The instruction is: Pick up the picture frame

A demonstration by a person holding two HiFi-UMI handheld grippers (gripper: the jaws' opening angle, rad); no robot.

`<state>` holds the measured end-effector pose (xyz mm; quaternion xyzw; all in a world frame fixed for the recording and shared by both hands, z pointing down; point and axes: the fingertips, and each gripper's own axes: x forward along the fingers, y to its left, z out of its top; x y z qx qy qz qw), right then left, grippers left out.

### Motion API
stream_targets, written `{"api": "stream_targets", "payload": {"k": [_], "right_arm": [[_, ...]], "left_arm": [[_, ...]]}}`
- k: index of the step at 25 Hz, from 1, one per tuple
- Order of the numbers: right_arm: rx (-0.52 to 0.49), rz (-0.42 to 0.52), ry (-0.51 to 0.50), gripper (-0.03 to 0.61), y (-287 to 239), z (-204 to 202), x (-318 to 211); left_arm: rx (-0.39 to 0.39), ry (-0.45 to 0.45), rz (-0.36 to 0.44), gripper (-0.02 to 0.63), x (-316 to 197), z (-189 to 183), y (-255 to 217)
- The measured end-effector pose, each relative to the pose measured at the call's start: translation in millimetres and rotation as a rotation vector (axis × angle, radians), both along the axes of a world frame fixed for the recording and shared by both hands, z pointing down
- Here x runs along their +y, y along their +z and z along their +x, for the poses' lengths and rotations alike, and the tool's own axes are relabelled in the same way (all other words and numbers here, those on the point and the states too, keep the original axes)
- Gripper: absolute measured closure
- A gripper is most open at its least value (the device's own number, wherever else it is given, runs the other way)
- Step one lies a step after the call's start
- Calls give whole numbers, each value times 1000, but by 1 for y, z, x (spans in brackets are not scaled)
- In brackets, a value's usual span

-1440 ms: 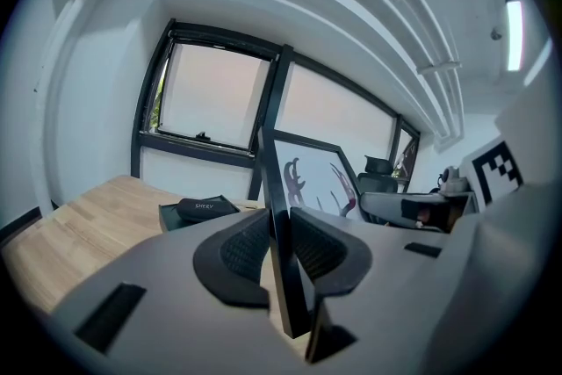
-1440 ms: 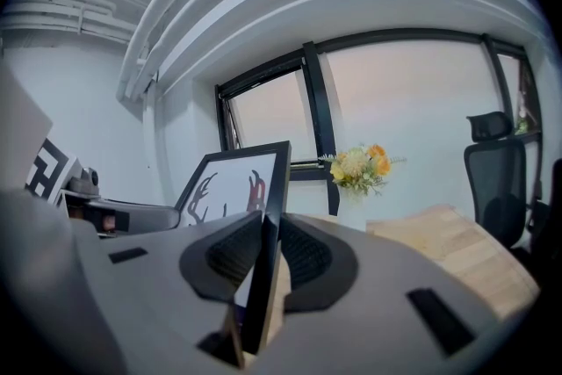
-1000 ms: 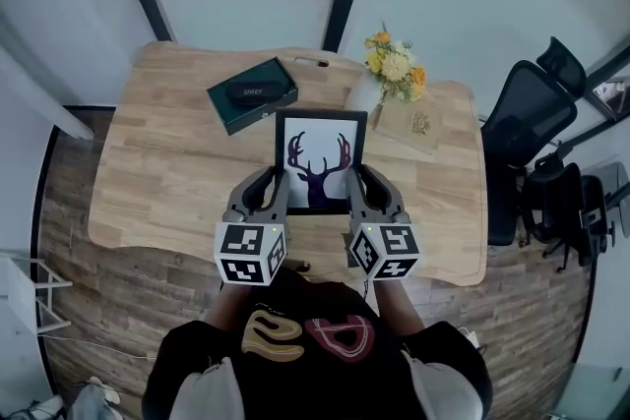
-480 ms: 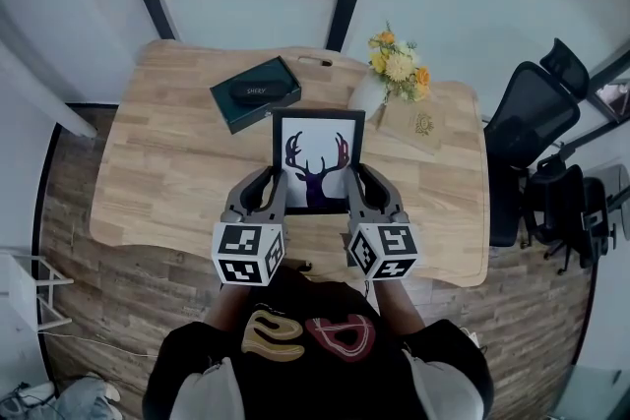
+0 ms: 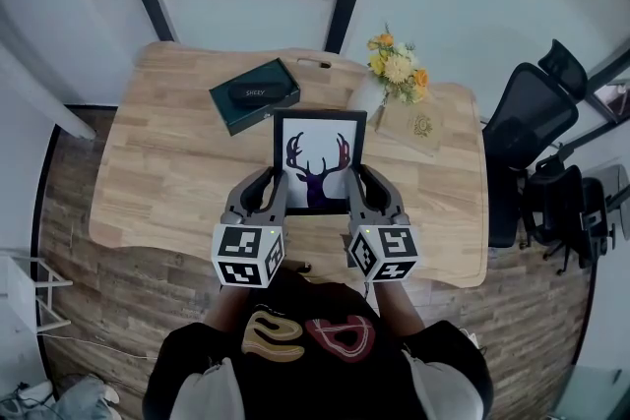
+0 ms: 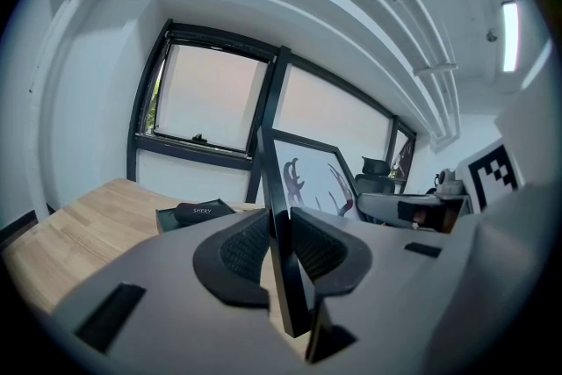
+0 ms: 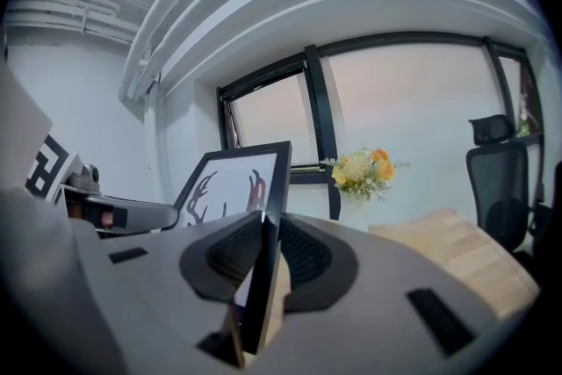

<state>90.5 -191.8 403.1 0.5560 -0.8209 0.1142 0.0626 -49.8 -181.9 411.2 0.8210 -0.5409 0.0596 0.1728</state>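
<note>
Left gripper and right gripper each clamp a side edge of the black rectangular deer-print picture frame, above the light wooden table. Best lifted with both hands level and no twist.

No visible change to picture frame

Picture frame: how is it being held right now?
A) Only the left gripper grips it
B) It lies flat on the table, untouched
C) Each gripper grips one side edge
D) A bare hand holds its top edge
C: the left gripper is closed on the left edge of the picture frame, and the right gripper is closed on its right edge.
</note>
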Motion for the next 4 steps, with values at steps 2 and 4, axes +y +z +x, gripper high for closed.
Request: {"api": "stream_targets", "payload": {"k": [2, 4], "right_arm": [[-1, 0, 0, 503, -1, 0, 0], [-1, 0, 1, 503, -2, 1, 1]], "left_arm": [[-2, 1, 0, 529, 0, 1, -1], [-2, 1, -1, 529, 1, 1, -1]]}}
